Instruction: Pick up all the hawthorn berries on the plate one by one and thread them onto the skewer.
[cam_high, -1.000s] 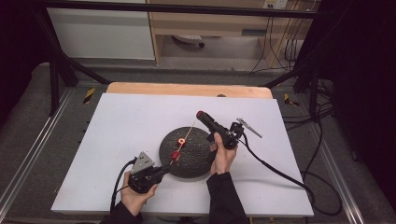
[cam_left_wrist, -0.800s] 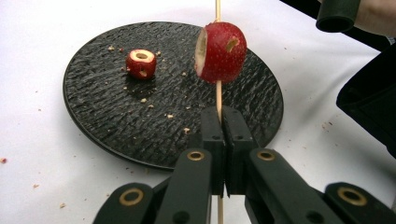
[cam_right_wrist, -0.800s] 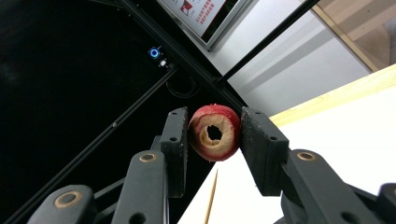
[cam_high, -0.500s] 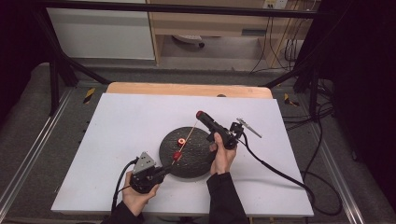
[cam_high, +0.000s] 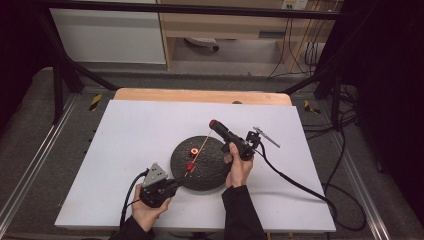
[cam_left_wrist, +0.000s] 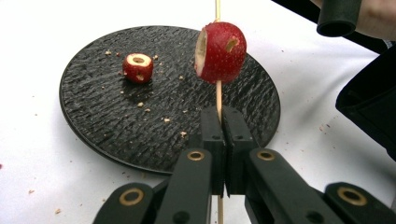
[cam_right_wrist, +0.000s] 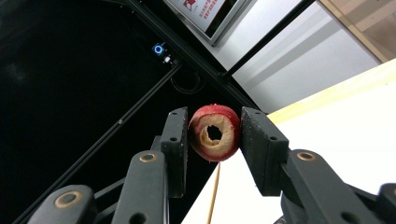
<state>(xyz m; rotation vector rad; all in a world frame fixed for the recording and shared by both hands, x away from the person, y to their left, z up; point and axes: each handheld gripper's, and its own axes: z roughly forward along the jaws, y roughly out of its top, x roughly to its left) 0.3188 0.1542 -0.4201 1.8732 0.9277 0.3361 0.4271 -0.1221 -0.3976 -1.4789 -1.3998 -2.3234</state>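
1. Nearest the person, the left gripper (cam_high: 172, 186) sits low at the front edge of the white table (cam_high: 125, 130), held in the left hand (cam_high: 145, 212). In the left gripper view its two black jaws are pressed together on a thin wooden skewer (cam_left_wrist: 218, 98), which passes straight up between the pads.
2. Just past those jaws, a red fruit piece (cam_left_wrist: 221, 52) with a cored hole and a pale cut face is threaded on the skewer, hanging above the near part of the black plate (cam_left_wrist: 93, 121) without touching it. In the high view this piece (cam_high: 190, 166) shows as a red spot over the plate's front half.
3. The black plate (cam_high: 215, 177) is round and rough-textured and lies on the table between the two hands. Pale crumbs are scattered over it.
4. A second, smaller red cored piece (cam_left_wrist: 138, 67) rests on the plate's far side, apart from the skewer, hole facing up; in the high view it (cam_high: 193, 150) lies just left of the skewer.
5. The skewer (cam_high: 200, 149) slants up and away from the left gripper toward the right gripper (cam_high: 214, 123).
6. The right gripper, held in the right hand (cam_high: 238, 167) at the plate's right edge, is raised and points away from the person. In the right gripper view its jaws pinch a red ring-shaped fruit slice (cam_right_wrist: 215, 132), one pad on each side, the hole facing the camera. The skewer (cam_right_wrist: 213, 196) runs up to the slice from below; it seems to enter it, though the meeting point is hidden.
7. Beyond the table's wooden far edge stands a dark frame.
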